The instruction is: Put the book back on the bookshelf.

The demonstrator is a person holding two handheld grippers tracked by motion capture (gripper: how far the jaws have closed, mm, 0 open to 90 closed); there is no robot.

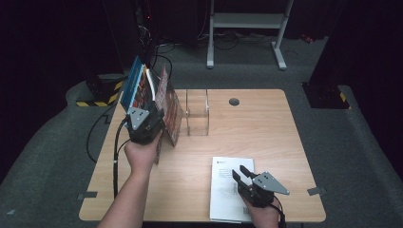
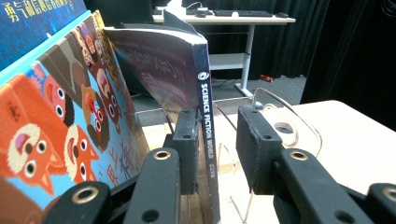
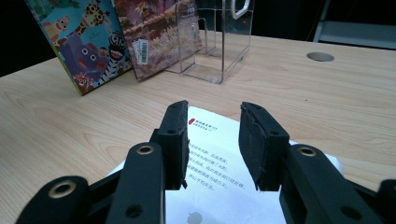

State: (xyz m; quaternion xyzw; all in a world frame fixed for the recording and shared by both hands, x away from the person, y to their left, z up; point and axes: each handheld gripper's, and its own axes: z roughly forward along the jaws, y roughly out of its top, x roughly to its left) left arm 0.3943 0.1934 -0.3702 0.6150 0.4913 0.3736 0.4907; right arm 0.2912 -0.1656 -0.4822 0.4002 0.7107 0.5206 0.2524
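the jaws of the left gripper (image 2: 215, 140) are spread apart, with the spine of the science fiction magazine (image 2: 204, 121) standing between them, touching or nearly touching one pad while the other pad stands clear; nothing is clamped yet. the jaws of the right gripper (image 3: 212, 140) are likewise released, held low over the white booklet (image 3: 219, 186) without gripping it. the wooden table (image 1: 266, 137) carries everything: near its far left edge a row of books leans together, the blue picture book (image 1: 135, 85) outermost, the magazine innermost, and just beside them stands the clear acrylic holder (image 1: 197, 114), whose compartment looks empty. the white booklet lies flat at the near edge, well apart from the holder. the step in hand is judged to be the seizing of the magazine by its spine, probably so that it can be set into the holder. for this to be done well, the left gripper should be centred so that the spine sits squarely between both pads, and the jaws should be closed only on the magazine, with the neighbouring picture book left out of the bite. the grip is best taken low on the spine, since the cover is seen curling at the top and the thin volume is likely to flop. the leaning books could slide or topple once their neighbour is drawn away, so a slow, upright lift is advised. the right gripper may be kept clear or used to steady the row.
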